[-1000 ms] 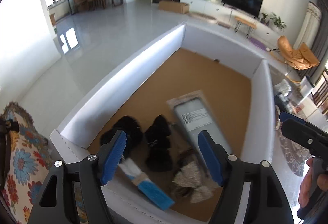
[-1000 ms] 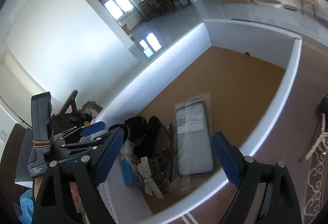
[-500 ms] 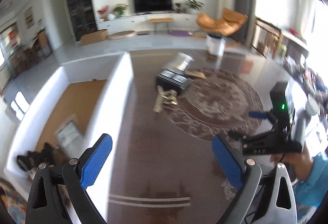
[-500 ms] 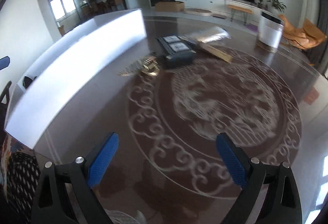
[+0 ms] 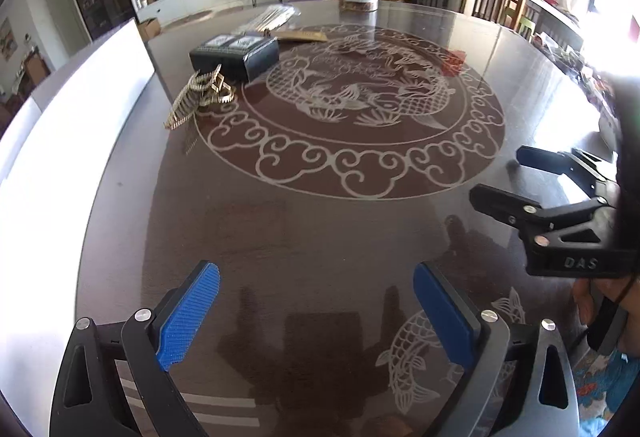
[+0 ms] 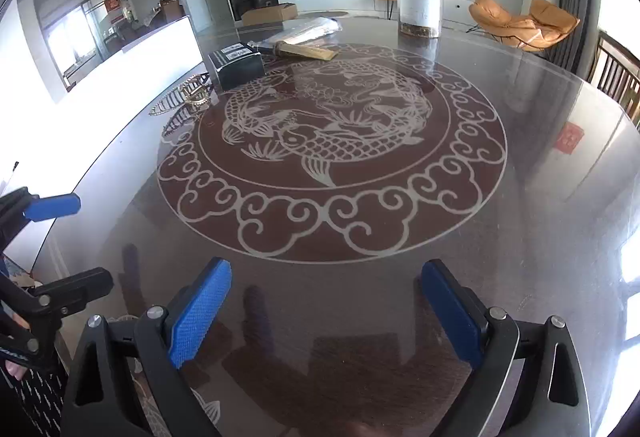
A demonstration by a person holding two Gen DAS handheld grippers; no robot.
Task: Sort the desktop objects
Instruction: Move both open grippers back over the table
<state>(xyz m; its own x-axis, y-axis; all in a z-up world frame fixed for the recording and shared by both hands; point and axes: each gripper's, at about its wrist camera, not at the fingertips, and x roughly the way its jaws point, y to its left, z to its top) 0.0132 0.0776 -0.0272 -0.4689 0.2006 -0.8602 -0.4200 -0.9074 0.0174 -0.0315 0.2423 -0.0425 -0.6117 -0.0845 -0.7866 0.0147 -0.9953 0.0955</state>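
Observation:
My left gripper [image 5: 316, 313] hangs open and empty over the near part of the dark glass table [image 5: 320, 229]. To its right, my right gripper [image 6: 324, 313] is open and empty too, and it shows at the right edge of the left wrist view [image 5: 512, 179]. At the far left of the table lie a gold comb-like clip [image 5: 200, 95], a black box [image 5: 236, 55], a tan flat pack [image 5: 300, 36] and a clear plastic packet [image 5: 272, 17]. In the right wrist view the clip [image 6: 188, 97] and the black box [image 6: 236, 65] are far ahead on the left.
The white wall of a large box [image 5: 80, 97] runs along the table's left side. A clear jar with a dark lid [image 6: 419, 3] stands at the far edge. A fish pattern [image 6: 328, 133] fills the table's middle. Wooden chairs [image 5: 496, 3] stand at the far right.
Both grippers swung away from over the white box, where a flat packet and dark items lie, to over the patterned table. The left jaws have spread wider.

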